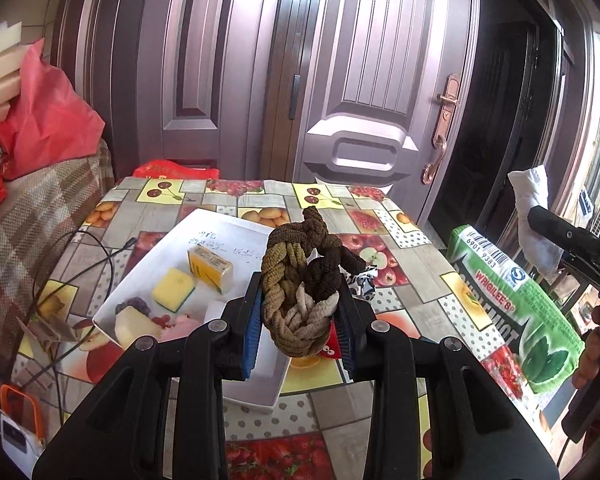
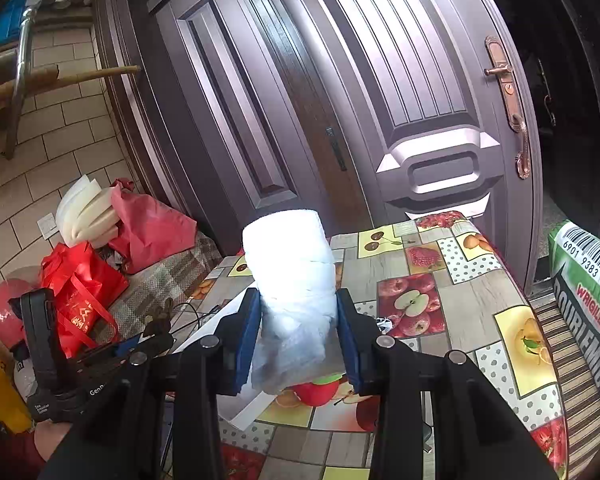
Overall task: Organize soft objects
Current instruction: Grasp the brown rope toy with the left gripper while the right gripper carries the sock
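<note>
Left wrist view: the left gripper is clenched on a braided bundle of brown and tan hair ties, held at frame centre above the white tray. In the tray, left of centre, lie a yellow sponge and a yellow box. The tray rests on the fruit-print tablecloth. Right wrist view: the right gripper grips a white soft roll between its blue pads, upright at frame centre over the table. A green pack sits at the right edge.
</note>
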